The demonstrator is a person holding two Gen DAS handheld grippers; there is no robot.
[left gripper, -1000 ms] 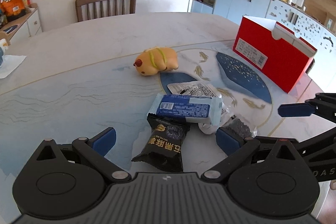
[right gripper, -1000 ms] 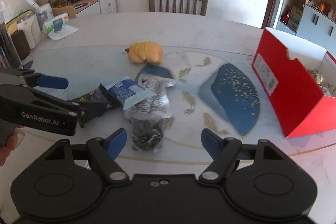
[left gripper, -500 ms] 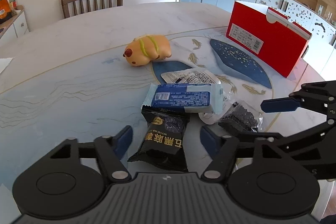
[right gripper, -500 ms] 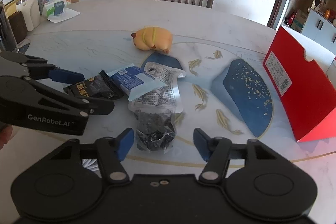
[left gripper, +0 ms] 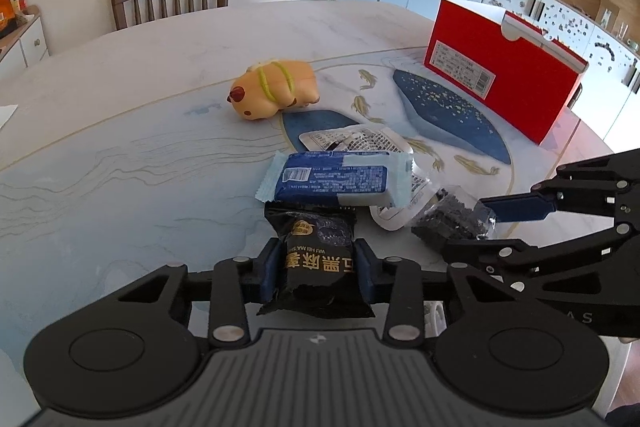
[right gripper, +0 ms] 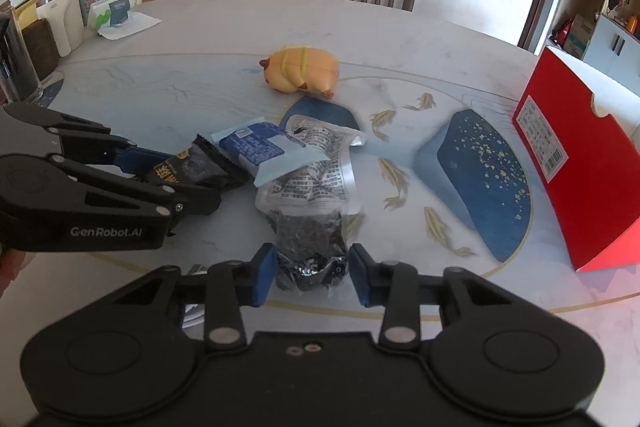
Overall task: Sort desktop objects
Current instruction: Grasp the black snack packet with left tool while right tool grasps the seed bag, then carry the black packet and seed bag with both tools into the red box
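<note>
Both sets of fingers are closing: the left gripper (left gripper: pixel 316 277) around the black snack packet (left gripper: pixel 316 267), the right gripper (right gripper: pixel 312 273) seemingly touching the clear dark-filled pouch (right gripper: pixel 310 247). Squeeze gently, then lift straight off the surface (left gripper: pixel 120 155).

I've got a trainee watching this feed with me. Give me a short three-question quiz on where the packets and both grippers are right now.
1. True or false: the blue-and-white wrapped snack bar lies partly on top of the black foil snack packet with gold lettering.
2. Which object sits between the right gripper pads?
A. the yellow-orange squishy animal toy
B. the clear pouch of dark contents
C. the red cardboard box
3. Fill in: the left gripper is closing on the ____ packet.

Key: 1 true; 2 B; 3 black foil snack.
</note>
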